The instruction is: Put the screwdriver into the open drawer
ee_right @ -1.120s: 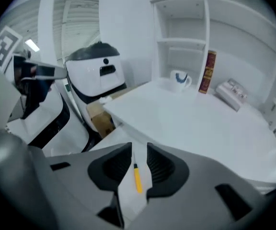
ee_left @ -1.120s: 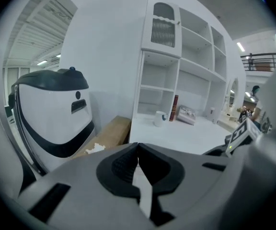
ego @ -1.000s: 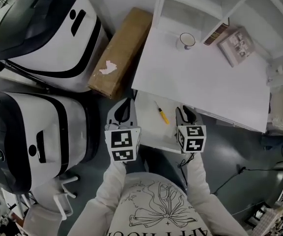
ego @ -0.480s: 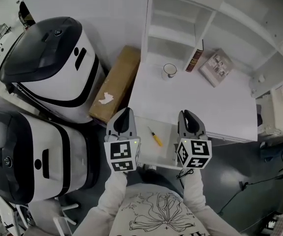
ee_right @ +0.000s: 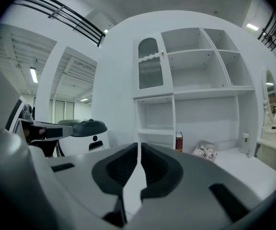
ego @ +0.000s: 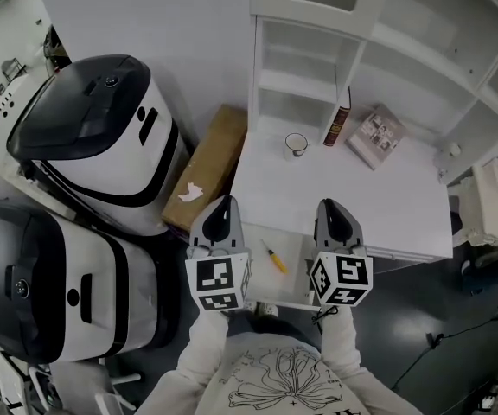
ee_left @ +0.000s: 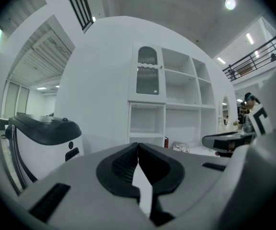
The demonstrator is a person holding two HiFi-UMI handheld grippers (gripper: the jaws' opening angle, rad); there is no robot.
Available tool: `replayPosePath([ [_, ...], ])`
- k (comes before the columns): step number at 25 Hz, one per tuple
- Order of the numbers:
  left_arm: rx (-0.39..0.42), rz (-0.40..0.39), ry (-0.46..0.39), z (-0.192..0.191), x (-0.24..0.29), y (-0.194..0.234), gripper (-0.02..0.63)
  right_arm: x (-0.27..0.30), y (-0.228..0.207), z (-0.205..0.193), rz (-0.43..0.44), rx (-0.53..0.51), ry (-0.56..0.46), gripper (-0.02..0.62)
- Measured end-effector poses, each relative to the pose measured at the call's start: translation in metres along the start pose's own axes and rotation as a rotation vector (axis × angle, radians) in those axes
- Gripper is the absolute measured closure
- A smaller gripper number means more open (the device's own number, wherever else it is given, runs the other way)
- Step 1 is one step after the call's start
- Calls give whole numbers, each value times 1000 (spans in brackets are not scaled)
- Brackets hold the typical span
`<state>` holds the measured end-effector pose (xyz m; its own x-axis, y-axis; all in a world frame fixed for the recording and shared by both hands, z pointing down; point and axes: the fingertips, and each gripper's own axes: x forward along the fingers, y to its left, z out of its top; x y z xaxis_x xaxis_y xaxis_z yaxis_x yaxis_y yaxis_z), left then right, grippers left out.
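A small screwdriver [ego: 275, 257] with a yellow handle lies inside the open white drawer [ego: 294, 285], which is pulled out from the front of the white desk [ego: 379, 206]. My left gripper [ego: 221, 208] hangs over the drawer's left edge, jaws shut and empty. My right gripper [ego: 331, 207] is held over the drawer's right side, likewise shut on nothing. Both gripper views look level at the white shelf unit; in each, the dark jaw pads meet, left gripper [ee_left: 138, 153] and right gripper [ee_right: 138, 152]. The screwdriver is hidden in both gripper views.
On the desk stand a white mug [ego: 296, 144], an upright dark red book [ego: 336, 124] and a flat booklet [ego: 374, 136]. A brown cardboard box [ego: 210, 168] leans left of the desk. Two large white-and-black machines [ego: 102, 137] fill the left floor.
The head view has tilted up, showing more of the shelves. Both grippers have stayed side by side over the drawer, shut, with the screwdriver lying between them throughout.
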<state>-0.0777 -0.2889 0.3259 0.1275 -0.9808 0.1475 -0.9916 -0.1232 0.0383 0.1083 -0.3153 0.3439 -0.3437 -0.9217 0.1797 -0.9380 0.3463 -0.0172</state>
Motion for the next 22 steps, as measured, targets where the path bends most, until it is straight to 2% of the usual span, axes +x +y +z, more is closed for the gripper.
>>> replayPosePath([
  [22,9,0,-23,7,-7,4,600,0,7,4,4,13,-12,580],
])
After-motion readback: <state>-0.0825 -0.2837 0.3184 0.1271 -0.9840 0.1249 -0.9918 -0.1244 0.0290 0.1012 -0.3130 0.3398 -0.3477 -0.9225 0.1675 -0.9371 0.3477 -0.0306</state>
